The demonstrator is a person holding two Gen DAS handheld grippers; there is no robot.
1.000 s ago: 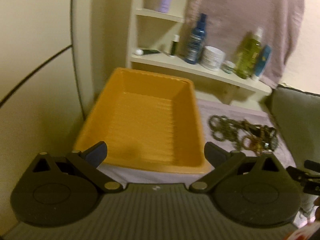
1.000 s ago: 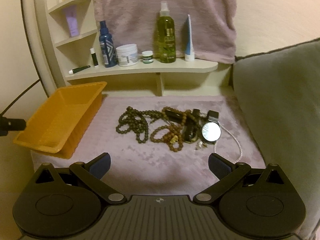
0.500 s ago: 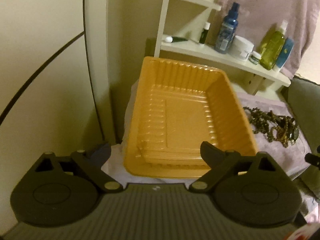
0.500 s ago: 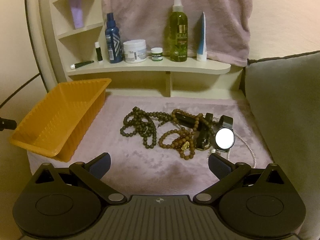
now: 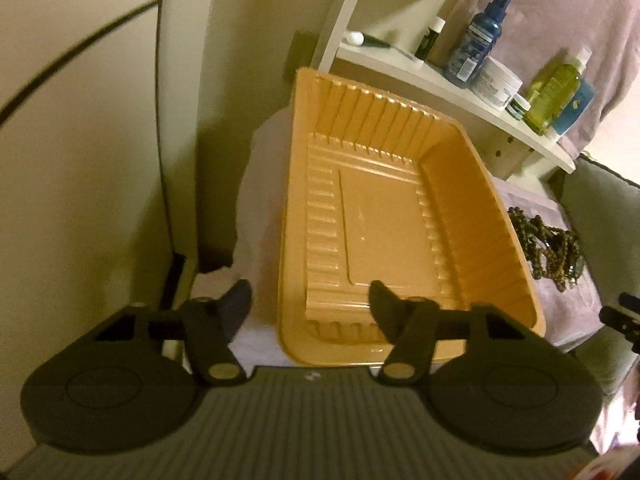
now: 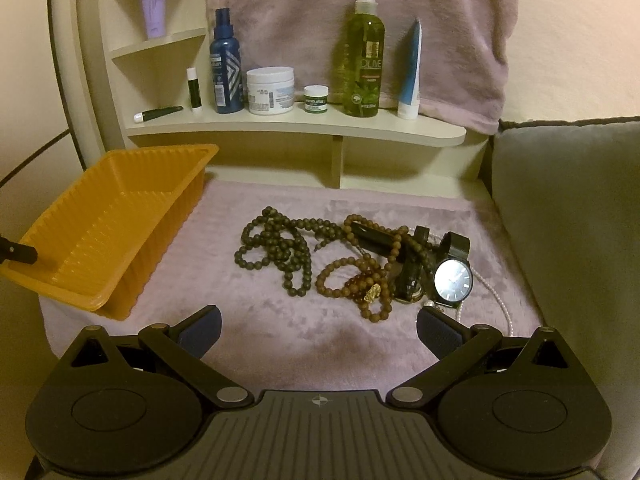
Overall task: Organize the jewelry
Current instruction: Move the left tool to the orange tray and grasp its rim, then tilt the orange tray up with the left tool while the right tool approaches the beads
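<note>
Rising over the orange tray (image 5: 384, 216), the left hand-held gripper (image 5: 310, 300) has narrowed slightly around its near-left corner (not yet gripping). The right hand-held gripper (image 6: 318, 330), wide open and empty, has neared the jewelry pile (image 6: 356, 264) on the purple cloth (image 6: 280, 336).

Dim, warm yellow cast in both views. Left wrist view soft and motion-blurred, worst around the orange tray (image 5: 404, 216). Right view sharper; glare on the watch (image 6: 453, 282) face. Fisheye bends edges, corners vignetted.
</note>
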